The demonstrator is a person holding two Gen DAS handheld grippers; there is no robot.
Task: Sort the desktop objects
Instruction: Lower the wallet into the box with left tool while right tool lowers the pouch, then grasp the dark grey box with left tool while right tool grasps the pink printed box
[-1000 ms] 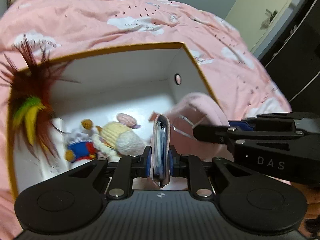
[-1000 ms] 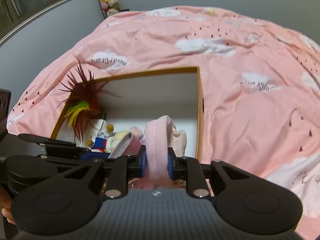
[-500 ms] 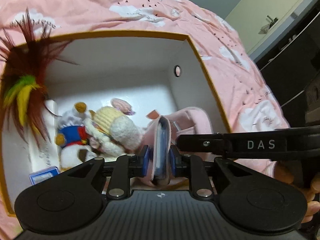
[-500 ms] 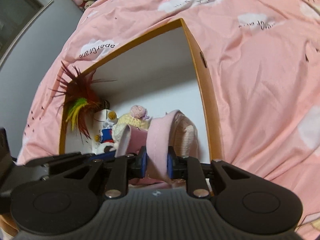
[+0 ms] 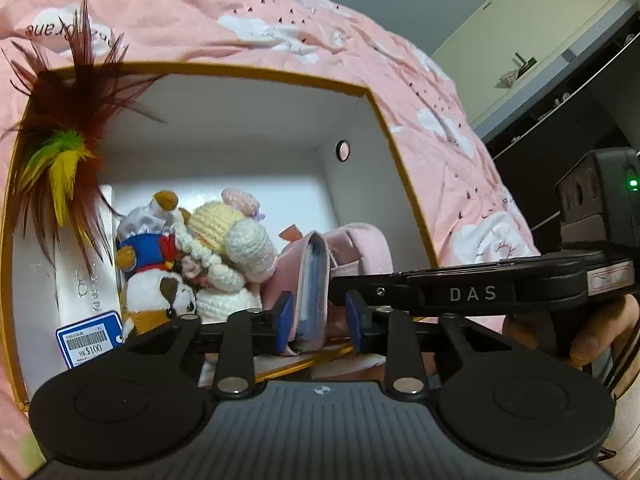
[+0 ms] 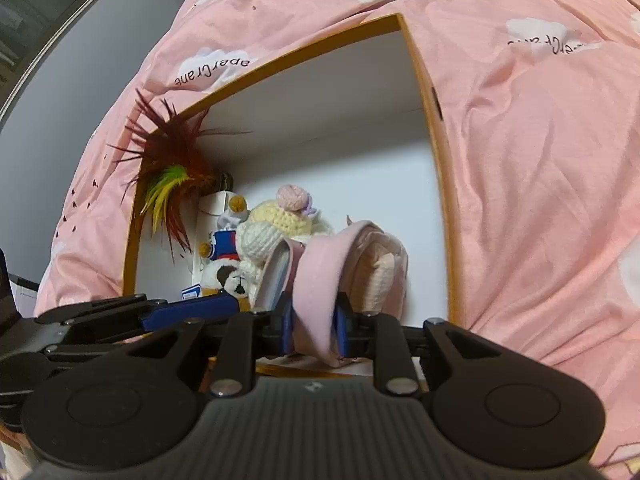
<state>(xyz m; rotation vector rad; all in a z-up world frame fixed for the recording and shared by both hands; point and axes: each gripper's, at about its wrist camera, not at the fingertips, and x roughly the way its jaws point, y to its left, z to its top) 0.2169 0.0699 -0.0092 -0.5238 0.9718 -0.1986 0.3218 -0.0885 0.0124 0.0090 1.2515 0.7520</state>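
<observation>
A pink pouch with a blue-lined flap sits at the front right of an open white box with a mustard rim. My left gripper is open, its pads apart on either side of the flap. My right gripper is shut on the pouch's pink band, low inside the box. Its body shows in the left wrist view, crossing from the right.
In the box lie a crocheted doll, a plush bear in blue, a feather toy at the left wall and a white carton with a price tag. Pink bedding surrounds the box.
Both grippers have lowered the pink pouch into the box. My left jaws have opened off the flap. The right gripper still holds the band.
</observation>
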